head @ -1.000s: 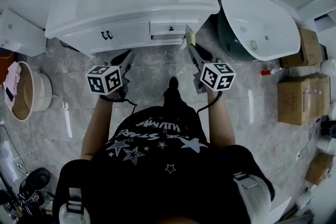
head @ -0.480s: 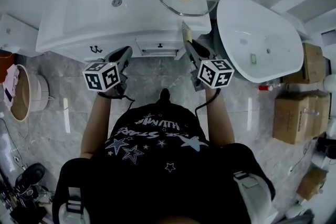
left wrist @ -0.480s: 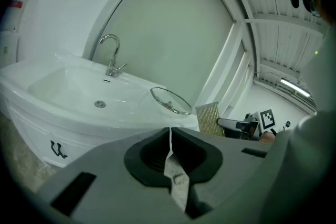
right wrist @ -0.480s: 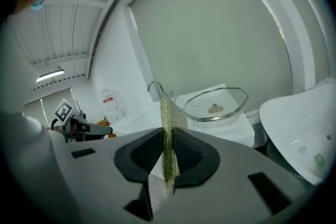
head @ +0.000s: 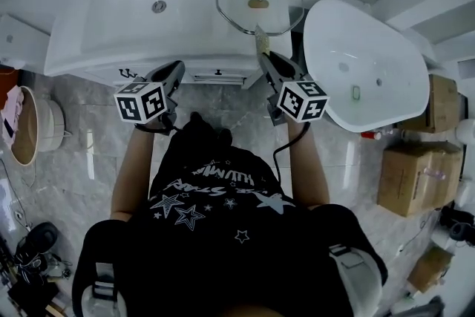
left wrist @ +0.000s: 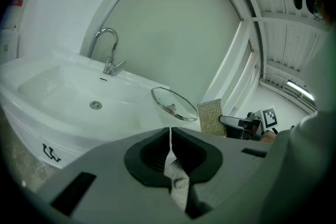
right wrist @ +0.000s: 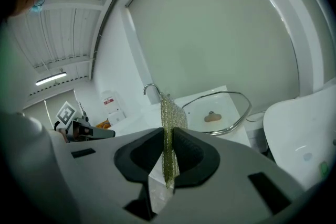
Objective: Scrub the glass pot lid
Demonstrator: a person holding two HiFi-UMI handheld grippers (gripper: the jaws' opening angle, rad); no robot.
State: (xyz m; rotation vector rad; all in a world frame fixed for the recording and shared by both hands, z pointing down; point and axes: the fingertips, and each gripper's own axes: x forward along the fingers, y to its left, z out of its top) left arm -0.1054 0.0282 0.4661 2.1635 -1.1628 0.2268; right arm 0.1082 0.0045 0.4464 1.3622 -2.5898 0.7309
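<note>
Clamped in the right tool (right wrist: 168,150): a gold-green scouring pad (right wrist: 167,128), standing on edge. Straight ahead of it and near — the glass pot lid (head: 256,0), knob up, flat on the right end of the white washbasin (head: 111,18), beside the bowl. Roundish, so no long axis to line up with. Left tool (left wrist: 170,136) clenched on nothing, farther from the lid, off to its left. Legible writing: only the shirt print, seemingly "STAR" — red wall label too small to read.
</note>
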